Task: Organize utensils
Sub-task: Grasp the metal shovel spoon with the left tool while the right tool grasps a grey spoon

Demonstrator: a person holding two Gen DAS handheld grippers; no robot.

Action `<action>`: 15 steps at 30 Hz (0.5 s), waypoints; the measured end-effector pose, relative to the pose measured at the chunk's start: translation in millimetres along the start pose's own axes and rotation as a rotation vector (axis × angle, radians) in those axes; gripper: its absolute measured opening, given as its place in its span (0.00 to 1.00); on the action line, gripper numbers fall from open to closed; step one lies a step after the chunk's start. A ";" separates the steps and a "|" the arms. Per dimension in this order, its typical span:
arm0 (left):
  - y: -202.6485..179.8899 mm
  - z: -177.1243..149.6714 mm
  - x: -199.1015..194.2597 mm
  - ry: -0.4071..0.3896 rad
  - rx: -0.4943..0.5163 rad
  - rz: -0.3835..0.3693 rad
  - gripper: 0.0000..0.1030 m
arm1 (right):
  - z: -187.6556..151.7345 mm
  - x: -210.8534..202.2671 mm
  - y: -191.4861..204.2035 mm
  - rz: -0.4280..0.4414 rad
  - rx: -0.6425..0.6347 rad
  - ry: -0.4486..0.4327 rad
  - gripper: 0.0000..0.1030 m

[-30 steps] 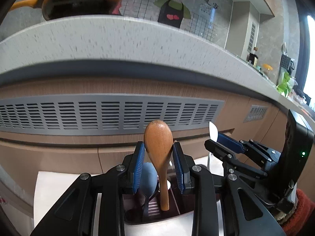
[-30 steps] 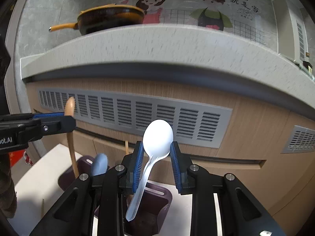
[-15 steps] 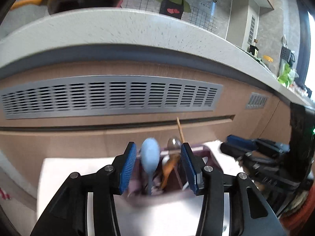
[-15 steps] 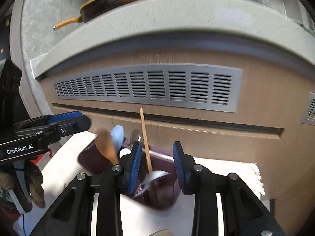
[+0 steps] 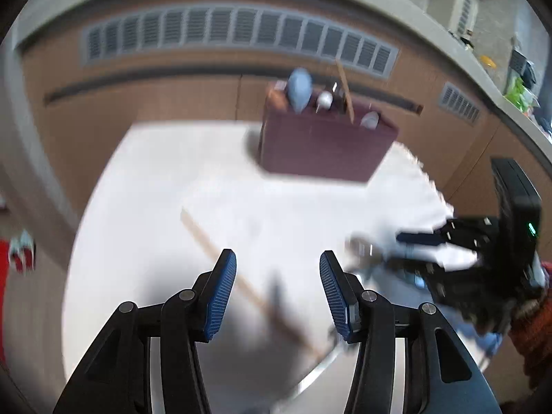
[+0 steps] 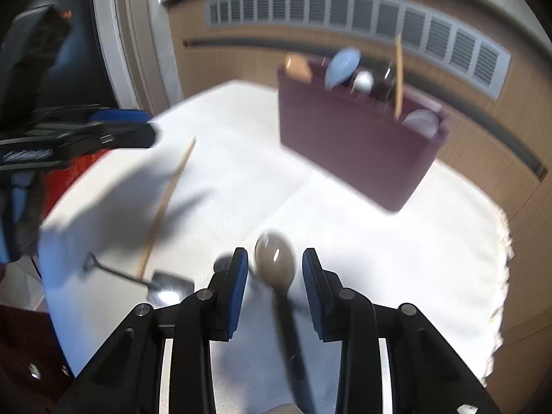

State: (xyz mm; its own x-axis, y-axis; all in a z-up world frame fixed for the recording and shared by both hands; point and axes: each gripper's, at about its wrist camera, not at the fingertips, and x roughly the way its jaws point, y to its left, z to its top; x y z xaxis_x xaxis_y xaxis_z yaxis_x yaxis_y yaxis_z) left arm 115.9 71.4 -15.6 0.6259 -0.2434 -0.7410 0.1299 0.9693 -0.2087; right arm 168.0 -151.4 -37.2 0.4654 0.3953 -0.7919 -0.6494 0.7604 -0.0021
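A maroon utensil holder [image 5: 324,145] [image 6: 345,145] stands at the back of a white cloth [image 6: 379,241]. In it are a wooden spoon [image 6: 296,65], a blue spoon [image 6: 341,65], a white spoon [image 6: 421,122] and a chopstick [image 6: 398,76]. My left gripper [image 5: 277,269] hangs over a chopstick [image 5: 214,245] lying on the cloth; its jaws are opening and the pads touch nothing. Low over the cloth, my right gripper [image 6: 275,262] is open, with a dark-handled spoon [image 6: 276,258] lying untouched between its fingers.
A small metal scoop [image 6: 169,283] lies at the front left of the cloth, next to the loose chopstick [image 6: 165,200]. Behind the holder is a wooden cabinet front with a grey vent grille [image 6: 345,10]. The cloth's frayed edge [image 6: 503,258] is at the right.
The wooden spoon and the white spoon have left the jaws and now sit in the holder. Both grippers have drawn back, tipped down and dropped toward the cloth.
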 end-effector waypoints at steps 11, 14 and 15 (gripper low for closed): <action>-2.5 -63.5 -8.4 0.154 -0.008 -0.013 0.50 | -6.3 38.2 -9.5 -0.016 0.044 0.049 0.30; -15.7 -61.3 -6.6 0.164 0.024 -0.036 0.50 | -2.3 49.5 -17.7 -0.010 0.116 0.070 0.30; -21.1 -61.2 -5.0 0.168 0.037 -0.041 0.50 | -2.5 49.1 -17.2 -0.011 0.126 0.064 0.30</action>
State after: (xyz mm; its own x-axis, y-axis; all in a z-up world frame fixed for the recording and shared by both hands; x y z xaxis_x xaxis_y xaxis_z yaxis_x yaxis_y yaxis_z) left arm 63.0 50.1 -46.5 0.4828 -0.2822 -0.8291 0.1828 0.9583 -0.2197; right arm 200.5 -146.4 -77.5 0.4306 0.3558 -0.8294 -0.5620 0.8248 0.0620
